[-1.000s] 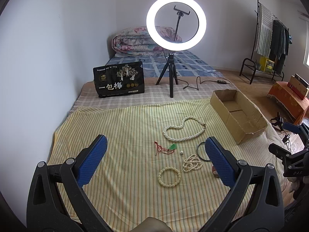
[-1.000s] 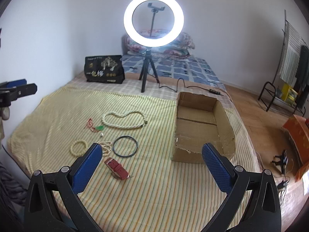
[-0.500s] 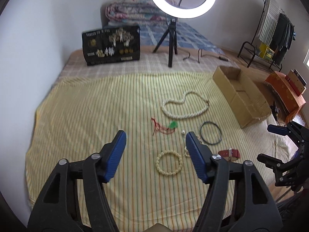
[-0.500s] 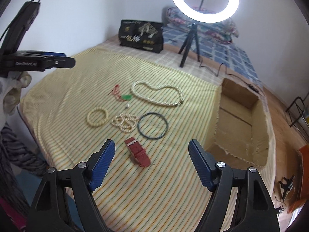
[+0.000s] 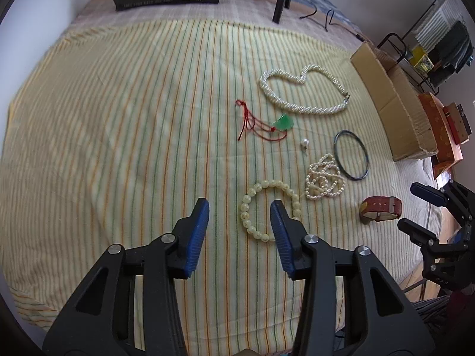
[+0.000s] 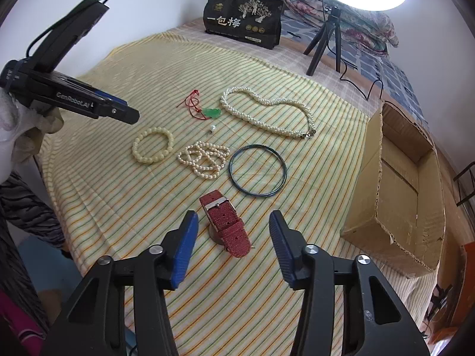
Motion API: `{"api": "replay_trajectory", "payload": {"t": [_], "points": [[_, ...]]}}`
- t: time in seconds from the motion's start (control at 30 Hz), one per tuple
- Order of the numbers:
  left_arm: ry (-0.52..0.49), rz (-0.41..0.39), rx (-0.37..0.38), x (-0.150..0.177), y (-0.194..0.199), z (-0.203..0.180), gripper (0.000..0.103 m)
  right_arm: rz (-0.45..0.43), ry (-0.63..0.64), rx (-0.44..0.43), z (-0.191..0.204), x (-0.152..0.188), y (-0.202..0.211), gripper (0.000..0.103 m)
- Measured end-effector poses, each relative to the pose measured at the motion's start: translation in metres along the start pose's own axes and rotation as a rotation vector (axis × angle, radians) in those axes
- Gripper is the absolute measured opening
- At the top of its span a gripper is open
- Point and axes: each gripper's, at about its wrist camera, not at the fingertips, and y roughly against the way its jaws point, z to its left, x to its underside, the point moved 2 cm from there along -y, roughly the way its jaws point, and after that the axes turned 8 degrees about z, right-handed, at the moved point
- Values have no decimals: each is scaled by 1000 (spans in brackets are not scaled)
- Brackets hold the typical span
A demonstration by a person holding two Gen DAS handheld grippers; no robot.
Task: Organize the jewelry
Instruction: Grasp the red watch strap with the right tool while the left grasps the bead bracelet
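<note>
Left tongs [image 5: 239,210]: jaws just narrowing, nothing gripped, above bead bracelet [image 5: 252,204].
Right tongs [image 6: 231,222]: jaws just narrowing, nothing gripped, red watch [image 6: 225,222] between the tips.
Jewelry: spread on striped bed sheet [image 6: 118,195].
Cardboard box [image 6: 409,195]: right of jewelry.

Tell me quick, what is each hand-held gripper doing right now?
Left hand-held gripper: open, jaws just been closing, holding nothing, over the bead bracelet.
Right hand-held gripper: open, jaws closing, red watch between them, ungripped.

The black bag [image 6: 242,19] reads "一包梅"; the left gripper [image 6: 118,112] body reads "GenRobot.AI".
</note>
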Motion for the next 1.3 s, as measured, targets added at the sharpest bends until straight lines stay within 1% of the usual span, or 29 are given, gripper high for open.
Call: {"api": "replay_trajectory", "payload": {"t": [0.07,0.17,0.23,0.27,0.3,0.43,0.57,0.6,0.73,0.8,0.83,0.9,1.0,1.13,1.3], "points": [[10,25,8,0,-8,1,42,6,2,-2,-1,0,-2,44],[2,40,-1,0,-14,0,42,13,9,3,0,-1,-6,43],[4,55,-3,2,-19,0,41,16,14,4,1,-1,-8,40],[5,60,-6,2,-20,1,38,19,20,5,2,-2,-9,38],[3,64,-13,2,-22,2,36,21,25,7,2,-2,-9,38],[4,65,-27,-2,-27,4,36,25,42,10,6,-4,-12,37],[3,66,-26,-4,-29,3,35,37,58,13,8,-6,-18,34],[2,65,-32,-4,-30,3,32,39,61,12,9,-6,-19,33],[-11,58,-53,-6,-34,1,27,46,66,12,10,-7,-23,32],[-21,50,-71,-6,-35,-1,19,49,66,13,10,-7,-24,32],[-28,46,-77,-6,-34,-2,16,50,66,13,11,-7,-24,31],[-43,40,-85,-6,-35,-5,6,53,70,14,12,-7,-25,28],[-55,31,-95,-6,-35,-9,5,57,76,19,13,-7,-26,27],[-56,26,-84,-5,-33,-8,5,58,69,18,11,-6,-27,26],[-90,20,-105,-2,-34,-14,6,62,66,28,11,-6,-28,25]]}}
